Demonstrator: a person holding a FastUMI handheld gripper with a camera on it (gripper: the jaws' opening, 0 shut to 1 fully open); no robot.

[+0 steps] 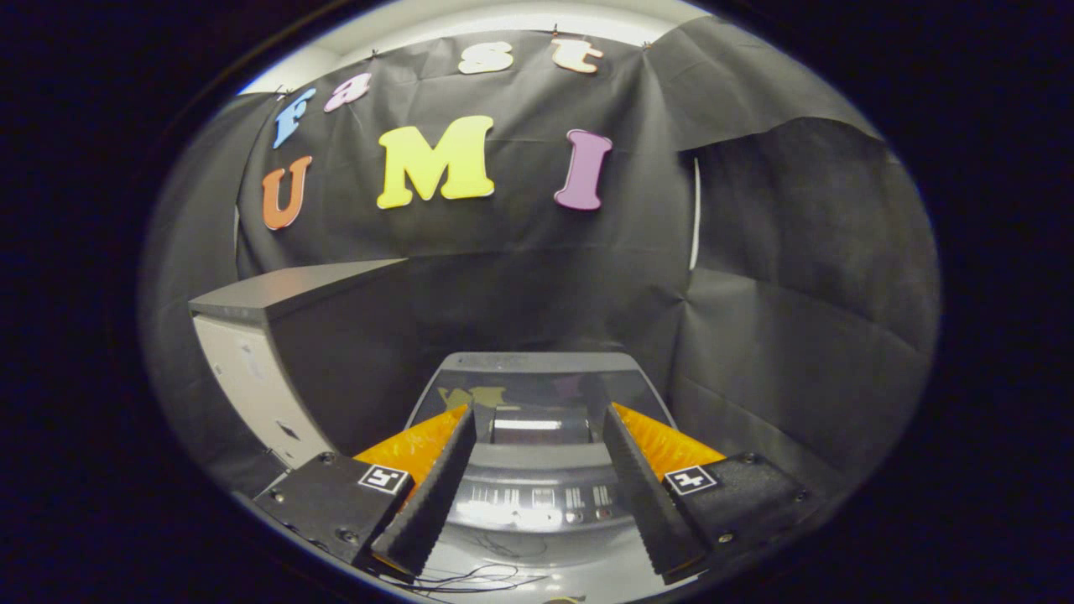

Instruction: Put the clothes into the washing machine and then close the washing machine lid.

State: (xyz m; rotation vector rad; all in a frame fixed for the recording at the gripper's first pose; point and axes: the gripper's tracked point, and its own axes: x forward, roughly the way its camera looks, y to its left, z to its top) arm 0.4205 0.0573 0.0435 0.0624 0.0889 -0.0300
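A grey top-loading washing machine (537,486) stands straight ahead of my fingers. Its dark glass lid (537,390) lies flat and shut, with reflections on it, and a control strip (545,497) with small buttons runs along the near edge. My gripper (537,419) hovers above the machine's front, open, with nothing between its black ribbed fingers (436,486). The fingertips frame the near part of the lid. I see no clothes here.
A tall grey and white cabinet (277,335) stands close to the left of the machine. Black cloth walls close in behind and on the right. Thin black wires (478,579) lie on the machine's front surface near the fingers.
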